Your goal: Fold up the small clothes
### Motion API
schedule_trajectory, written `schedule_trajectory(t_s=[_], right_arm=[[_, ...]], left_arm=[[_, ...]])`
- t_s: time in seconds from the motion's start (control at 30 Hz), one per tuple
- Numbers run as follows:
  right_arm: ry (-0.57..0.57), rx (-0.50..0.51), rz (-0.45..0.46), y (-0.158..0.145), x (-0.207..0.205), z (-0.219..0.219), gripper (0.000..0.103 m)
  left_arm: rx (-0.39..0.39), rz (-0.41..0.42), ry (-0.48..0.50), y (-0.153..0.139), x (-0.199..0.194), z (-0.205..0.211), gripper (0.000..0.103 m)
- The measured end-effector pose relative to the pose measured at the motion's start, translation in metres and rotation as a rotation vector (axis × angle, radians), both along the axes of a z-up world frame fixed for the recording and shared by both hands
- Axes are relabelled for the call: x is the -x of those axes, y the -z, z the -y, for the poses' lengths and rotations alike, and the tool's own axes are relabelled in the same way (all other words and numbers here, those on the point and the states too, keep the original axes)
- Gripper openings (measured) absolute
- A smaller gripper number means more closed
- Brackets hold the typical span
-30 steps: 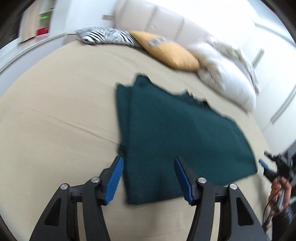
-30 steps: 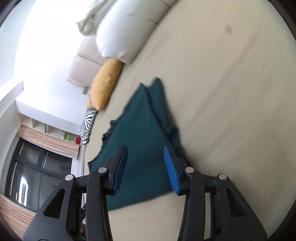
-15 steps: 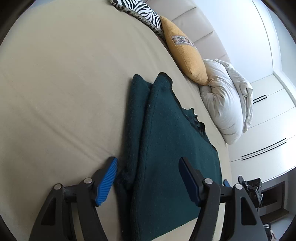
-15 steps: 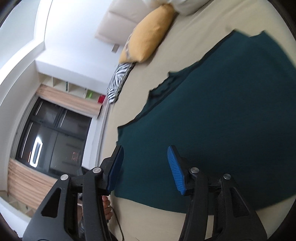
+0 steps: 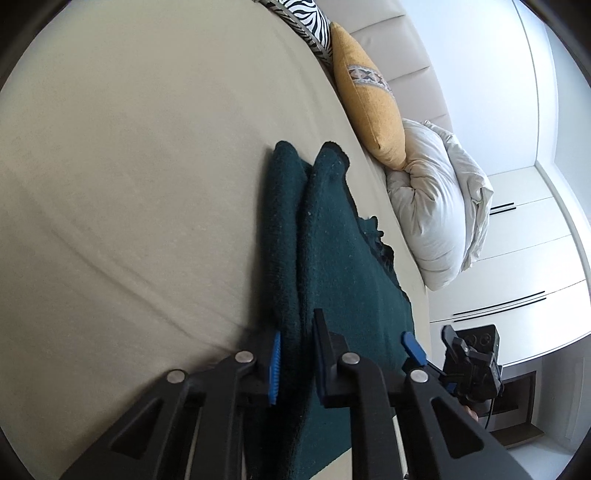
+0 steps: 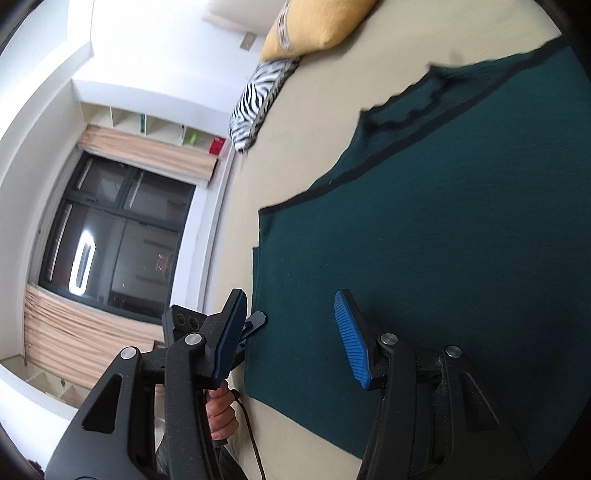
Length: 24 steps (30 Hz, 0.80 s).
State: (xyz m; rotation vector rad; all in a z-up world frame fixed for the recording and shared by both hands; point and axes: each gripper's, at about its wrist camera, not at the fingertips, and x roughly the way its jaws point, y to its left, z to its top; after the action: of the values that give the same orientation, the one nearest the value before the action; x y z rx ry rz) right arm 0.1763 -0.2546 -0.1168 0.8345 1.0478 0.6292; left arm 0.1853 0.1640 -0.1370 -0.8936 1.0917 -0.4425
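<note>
Left wrist view: the left gripper (image 5: pixel 295 360), fingers closed on a raised fold of the dark green garment (image 5: pixel 332 236), lower centre of frame. The garment lies on the beige bed (image 5: pixel 129 147), running toward the yellow pillow (image 5: pixel 369 99) and white duvet (image 5: pixel 436 206) at upper right. Right wrist view: the right gripper (image 6: pixel 291 332), fingers spread open, straddles the garment's near corner.

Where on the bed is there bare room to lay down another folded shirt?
The widest bare patch is the beige bed sheet left of the green garment, running up to the zebra pillow. It is crowded to the right, where the yellow pillow and white duvet leave only a thin strip.
</note>
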Motion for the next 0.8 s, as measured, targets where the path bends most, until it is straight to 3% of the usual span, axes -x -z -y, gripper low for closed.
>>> schedule_trajectory(t_s=[0.1, 0.23, 0.43, 0.67, 0.8], right_arm=[[-0.034, 0.018, -0.032, 0.009, -0.010, -0.020, 0.049], [-0.053, 0.096, -0.082, 0.031, -0.027, -0.043, 0.047], [-0.039, 0.039, -0.089, 0.035, -0.029, -0.034, 0.047], [0.048, -0.146, -0.115, 0.032, -0.023, 0.034, 0.050], [0.119, -0.231, -0.124, 0.036, -0.019, 0.088, 0.050]], left_arm=[[-0.004, 0.014, 0.003, -0.001, 0.001, 0.000, 0.014], [-0.065, 0.024, 0.018, -0.005, -0.001, 0.005, 0.013], [-0.195, 0.061, 0.052, -0.035, -0.005, 0.029, 0.012], [-0.252, 0.153, 0.157, -0.093, -0.014, 0.104, 0.012], [-0.251, 0.186, 0.242, -0.100, -0.018, 0.173, 0.012]])
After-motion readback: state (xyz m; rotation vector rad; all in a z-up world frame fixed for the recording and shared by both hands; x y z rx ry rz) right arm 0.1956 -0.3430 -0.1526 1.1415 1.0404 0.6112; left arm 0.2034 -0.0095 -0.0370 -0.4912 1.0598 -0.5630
